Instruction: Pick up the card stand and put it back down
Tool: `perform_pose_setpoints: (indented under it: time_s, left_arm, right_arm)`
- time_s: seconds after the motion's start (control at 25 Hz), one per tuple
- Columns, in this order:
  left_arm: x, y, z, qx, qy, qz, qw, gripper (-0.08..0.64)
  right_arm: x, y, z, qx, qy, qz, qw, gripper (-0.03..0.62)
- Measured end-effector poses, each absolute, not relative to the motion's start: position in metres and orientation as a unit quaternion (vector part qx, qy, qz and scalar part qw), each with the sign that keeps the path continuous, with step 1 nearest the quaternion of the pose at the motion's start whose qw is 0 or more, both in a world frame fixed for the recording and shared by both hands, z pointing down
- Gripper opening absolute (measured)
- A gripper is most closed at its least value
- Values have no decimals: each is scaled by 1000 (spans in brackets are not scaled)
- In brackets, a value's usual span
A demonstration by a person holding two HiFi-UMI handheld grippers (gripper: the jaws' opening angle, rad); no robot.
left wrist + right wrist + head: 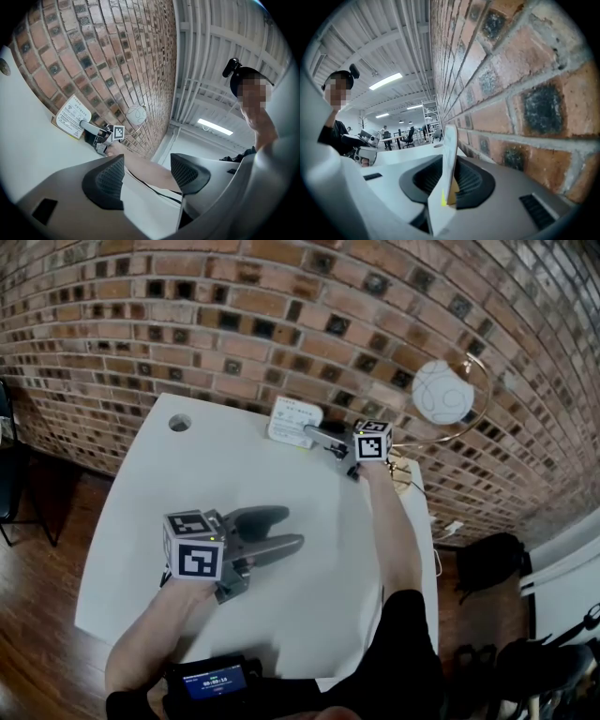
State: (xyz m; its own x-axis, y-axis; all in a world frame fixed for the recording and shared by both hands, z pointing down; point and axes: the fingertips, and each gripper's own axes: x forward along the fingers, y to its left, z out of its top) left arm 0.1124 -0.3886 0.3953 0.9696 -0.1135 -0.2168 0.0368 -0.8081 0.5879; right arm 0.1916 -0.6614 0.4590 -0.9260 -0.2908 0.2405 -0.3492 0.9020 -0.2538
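The card stand (293, 420) stands upright at the far edge of the tabletop (150, 502), close to the brick wall (234, 324). The right gripper (314, 435) has its 2 jaws parted around it, pads not pressing. The left gripper (281, 529), near the tabletop's middle, is open and empty.

The card stand (293, 420), a white printed card with a yellow strip along its foot, stands nearly upright at the far edge of the table (187, 493), close to the brick wall (234, 315), between the parted jaws of the right gripper (313, 433).
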Motion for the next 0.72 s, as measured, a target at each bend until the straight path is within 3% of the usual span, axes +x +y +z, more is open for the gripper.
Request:
perform_pose_setpoints:
  time_s: [0.72]
  left_arm:
    - [111, -391, 397, 942, -23, -124, 312, 301]
  right_arm:
    - [191, -660, 452, 210, -962, 127, 122, 106]
